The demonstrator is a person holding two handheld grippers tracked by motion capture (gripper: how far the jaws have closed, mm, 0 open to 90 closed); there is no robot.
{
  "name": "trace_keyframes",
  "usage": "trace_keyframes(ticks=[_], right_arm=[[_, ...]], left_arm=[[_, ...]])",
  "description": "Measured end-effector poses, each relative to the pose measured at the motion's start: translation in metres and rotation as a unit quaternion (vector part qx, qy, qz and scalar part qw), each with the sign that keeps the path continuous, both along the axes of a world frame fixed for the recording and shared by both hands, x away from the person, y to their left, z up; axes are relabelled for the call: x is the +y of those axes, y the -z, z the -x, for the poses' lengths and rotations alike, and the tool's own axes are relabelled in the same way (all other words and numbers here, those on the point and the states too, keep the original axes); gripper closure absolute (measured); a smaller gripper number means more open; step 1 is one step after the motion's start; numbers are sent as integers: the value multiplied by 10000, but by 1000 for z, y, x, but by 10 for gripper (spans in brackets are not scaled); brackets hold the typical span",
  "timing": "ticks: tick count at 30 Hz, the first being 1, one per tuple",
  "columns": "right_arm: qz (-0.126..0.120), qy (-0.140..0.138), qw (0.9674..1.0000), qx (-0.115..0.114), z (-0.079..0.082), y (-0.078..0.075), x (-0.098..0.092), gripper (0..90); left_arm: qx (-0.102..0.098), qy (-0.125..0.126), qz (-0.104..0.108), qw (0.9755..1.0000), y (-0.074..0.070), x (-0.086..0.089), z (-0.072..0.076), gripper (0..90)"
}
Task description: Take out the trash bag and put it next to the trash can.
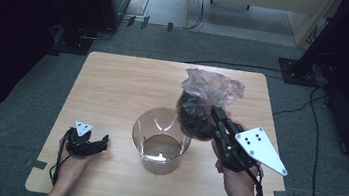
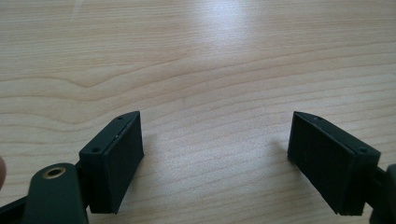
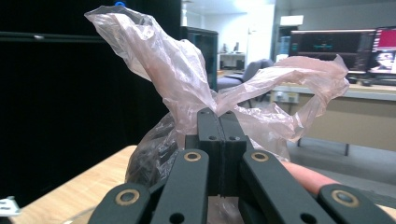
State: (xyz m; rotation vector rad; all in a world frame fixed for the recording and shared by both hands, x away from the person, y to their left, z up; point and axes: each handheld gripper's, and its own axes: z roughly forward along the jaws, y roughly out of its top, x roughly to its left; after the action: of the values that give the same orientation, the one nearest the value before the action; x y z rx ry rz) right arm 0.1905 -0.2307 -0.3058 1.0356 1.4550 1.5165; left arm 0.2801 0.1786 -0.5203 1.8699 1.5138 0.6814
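The high view looks forward and down from above the near edge of the bench. The left tool carries a camera close above the bare wood, facing along it. The right tool carries one raised and level, facing the room, right behind the plastic bag, which the high view shares.

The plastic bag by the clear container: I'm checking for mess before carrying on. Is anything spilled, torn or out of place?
Nothing stands out. The plastic bag hangs in one piece with its dark contents inside, pinched at the neck by the right gripper beside the clear container, which stands upright. The left gripper rests open on the table.
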Motion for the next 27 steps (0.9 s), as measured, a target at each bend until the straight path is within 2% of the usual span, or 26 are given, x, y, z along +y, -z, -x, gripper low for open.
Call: trace_keyframes(ticks=[6,13,18,23,27], right_arm=[[-28,238,9997,61,-4,8,-14,900],[-6,530,9983,248,-18,30,-22,900],[82,691,9965,466,-36,49,-23,900],[204,818,9939,716,-64,69,-20,900],[336,736,9932,833,-84,84,-15,900]], left_arm=[[2,2,5,10000,0,0,0,179],[0,2,9,10000,0,0,0,179],[-3,4,8,10000,0,0,0,180],[-4,10,12,10000,0,0,0,180],[-5,11,11,10000,0,0,0,180]])
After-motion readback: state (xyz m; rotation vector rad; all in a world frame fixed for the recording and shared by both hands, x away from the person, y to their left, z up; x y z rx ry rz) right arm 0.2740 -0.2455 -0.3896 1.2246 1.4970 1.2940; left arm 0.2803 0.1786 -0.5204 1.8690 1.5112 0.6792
